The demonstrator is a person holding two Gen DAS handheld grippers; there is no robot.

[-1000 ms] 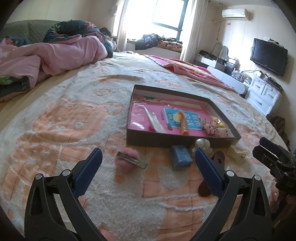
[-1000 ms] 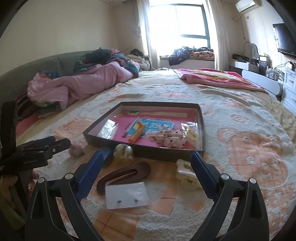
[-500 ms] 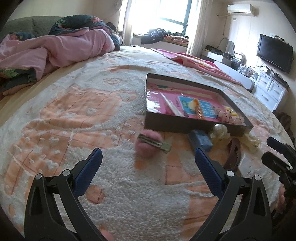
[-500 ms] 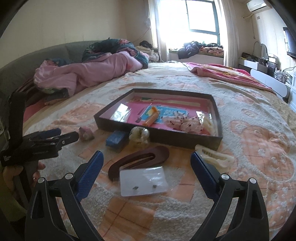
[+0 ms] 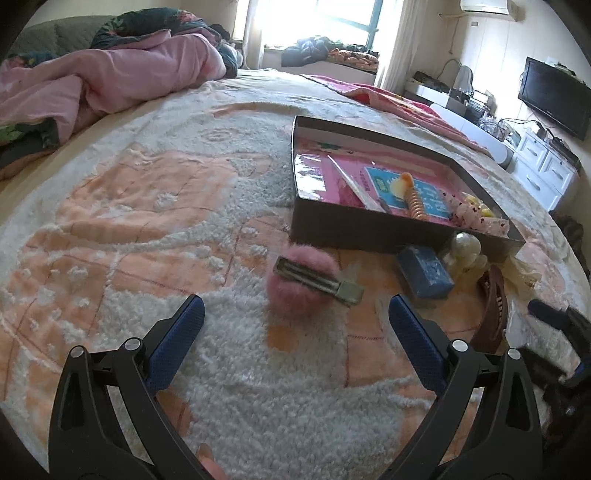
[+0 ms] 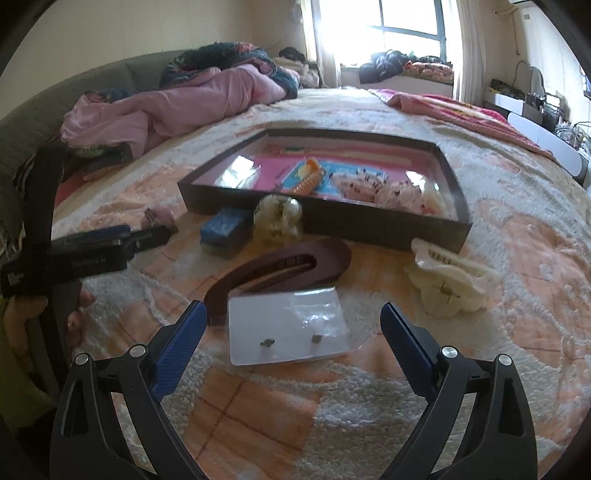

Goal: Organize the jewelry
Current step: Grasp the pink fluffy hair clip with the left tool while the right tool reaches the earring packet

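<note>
1. The tray (image 6: 388, 230), a shallow dark box with a pink lining, sits on the bedspread (image 5: 129, 221) and is where the jewelry goes. It already holds an orange spiral clip (image 6: 308, 181), pale pink speckled pieces (image 6: 369, 184) at its right end, a clear packet (image 6: 240, 173) at its left end and a small yellow piece (image 5: 476, 206).

2. Several pieces lie outside, on the bedspread along the tray's near wall. From left to right these are a pink pom-pom clip (image 5: 299, 284) with its metal bar on top, a blue box (image 6: 225, 227), a pearly cluster (image 6: 280, 218) touching the tray wall, a long maroon hair clip (image 6: 280, 269), a white card with two stud earrings (image 6: 288, 332) overlapping the maroon clip's near edge, and a cream claw clip (image 6: 450, 284).

3. Judged from this, the sorting is partly done: roughly as many pieces are left outside as have gone in.

4. The left gripper (image 5: 295, 325) is spread wide and holds nothing. It hovers just near of the pom-pom clip, which lies between and a little beyond its fingertips, so that looks the likely next pick.

5. The right gripper (image 6: 291, 328) is also wide and empty, its fingers flanking the earring card from the near side without touching it.

6. Further out, a pink quilt (image 5: 110, 74) is heaped at the far left of the bed, with a window (image 6: 406, 22) behind.
</note>
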